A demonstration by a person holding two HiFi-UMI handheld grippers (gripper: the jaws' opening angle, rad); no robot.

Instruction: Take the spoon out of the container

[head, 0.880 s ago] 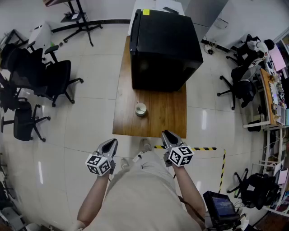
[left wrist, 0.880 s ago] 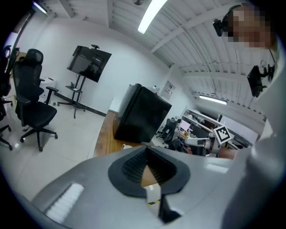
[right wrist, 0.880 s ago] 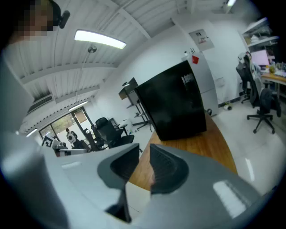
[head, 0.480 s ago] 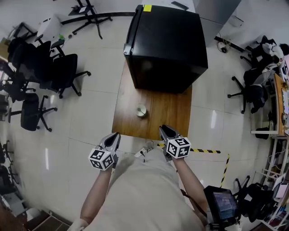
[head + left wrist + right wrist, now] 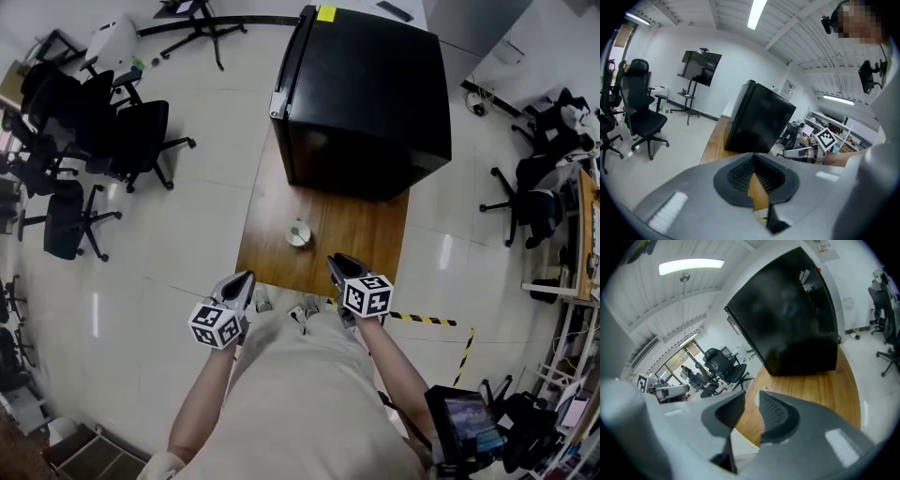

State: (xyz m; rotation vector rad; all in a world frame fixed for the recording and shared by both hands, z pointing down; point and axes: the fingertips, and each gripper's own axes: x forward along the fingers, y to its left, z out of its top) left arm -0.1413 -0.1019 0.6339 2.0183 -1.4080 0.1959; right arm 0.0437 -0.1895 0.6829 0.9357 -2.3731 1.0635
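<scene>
On the near half of the wooden table [image 5: 361, 234] a small round container [image 5: 299, 233] stands alone. It looks pale and metallic, with a thin rim. We cannot make out the spoon inside it at this size, so we cannot tell which way its long axis points.

Both tools sit on the near side of the container, which lies farther away and between them. We judge the right gripper [image 5: 335, 262] the nearer one. It is over the table's near edge, with the container ahead and to its left. Its jaws stand a narrow gap apart with nothing between them.

The left gripper [image 5: 246, 279] is just off the table's near left corner. Its jaw tips meet and hold nothing. Each tool has a smooth grey body and black ribbed pads [image 5: 773, 416].

At the far end, a large black cabinet [image 5: 366, 94] with a smooth, dull sheen fills the table. Around it we see a pale glossy floor [image 5: 187, 244] and black office chairs [image 5: 131, 141] at far left.
</scene>
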